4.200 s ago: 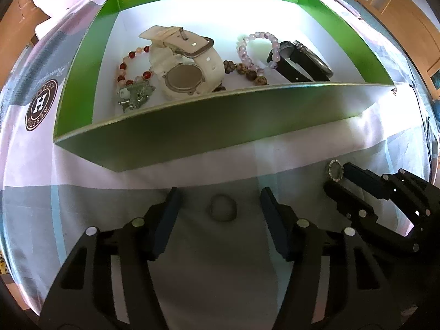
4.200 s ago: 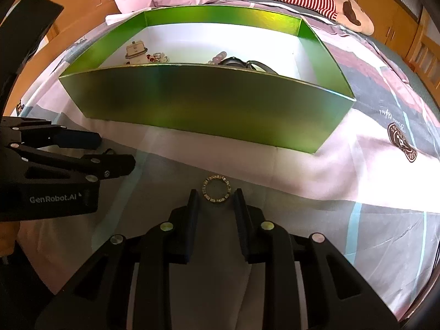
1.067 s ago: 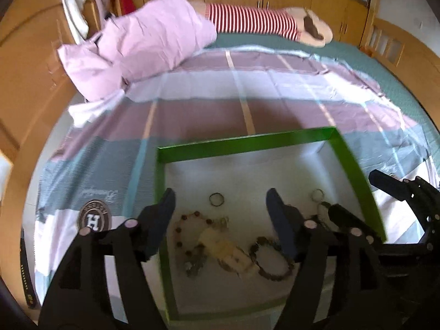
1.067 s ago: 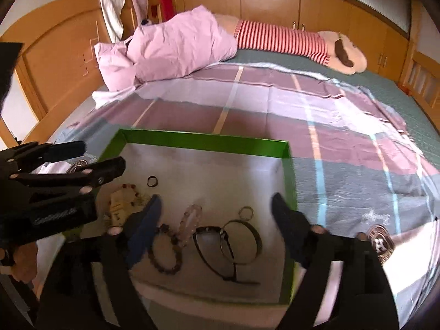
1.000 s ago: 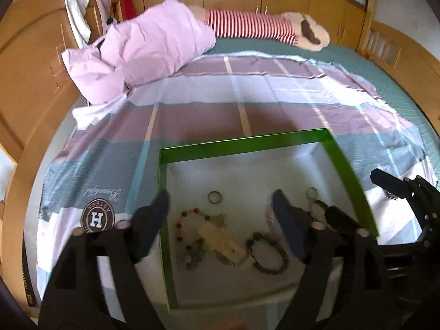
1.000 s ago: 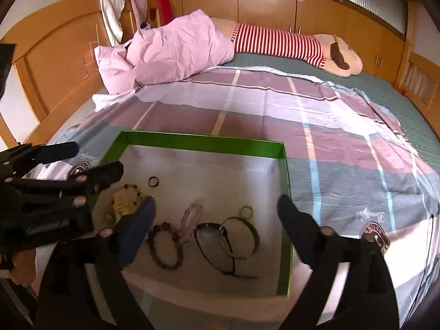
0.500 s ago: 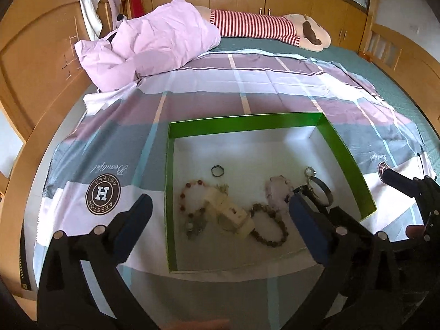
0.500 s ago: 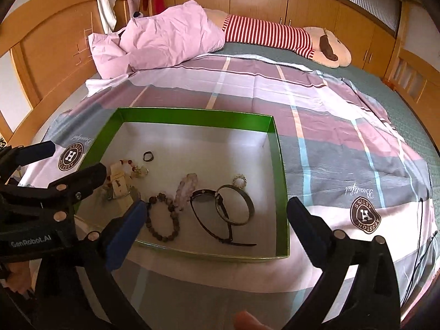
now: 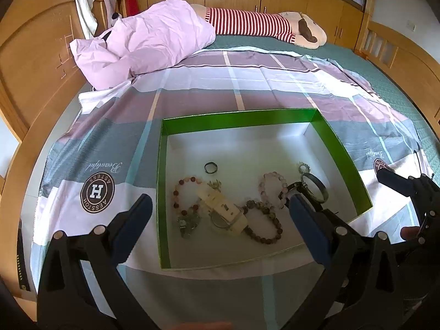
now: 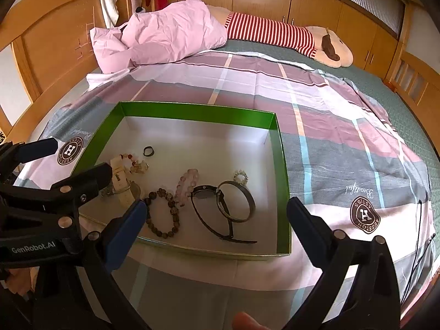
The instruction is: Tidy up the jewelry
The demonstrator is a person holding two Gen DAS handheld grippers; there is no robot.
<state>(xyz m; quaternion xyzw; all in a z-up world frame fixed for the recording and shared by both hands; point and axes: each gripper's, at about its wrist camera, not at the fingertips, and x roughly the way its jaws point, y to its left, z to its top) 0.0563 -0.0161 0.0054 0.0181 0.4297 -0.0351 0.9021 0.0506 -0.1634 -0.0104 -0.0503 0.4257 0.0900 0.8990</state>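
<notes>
1. Grippers first: the left gripper (image 9: 218, 214) and the right gripper (image 10: 213, 214) both hang above the bed with jaws spread wide and nothing between the pads; the left's jaws have just been opening further, empty.
2. Both cameras now sit higher and further back than a second ago, so the whole green box (image 9: 162, 192) shows, on the plaid sheet (image 9: 247, 82).
3. The two rings picked off the sheet seconds ago now lie inside: the dark ring (image 9: 211, 167) at about 11 o'clock on the box floor, the sparkly ring (image 10: 241, 176) toward 2 o'clock.
4. Around them: the cream watch (image 9: 224, 211), red-bead bracelet (image 9: 187, 192), brown-bead bracelet (image 10: 162, 211), pink-bead bracelet (image 10: 188, 183) and black watch (image 10: 222, 206).
5. No jewelry seems left on the sheet, though fisheye edges are poor; the job looks essentially done.
</notes>
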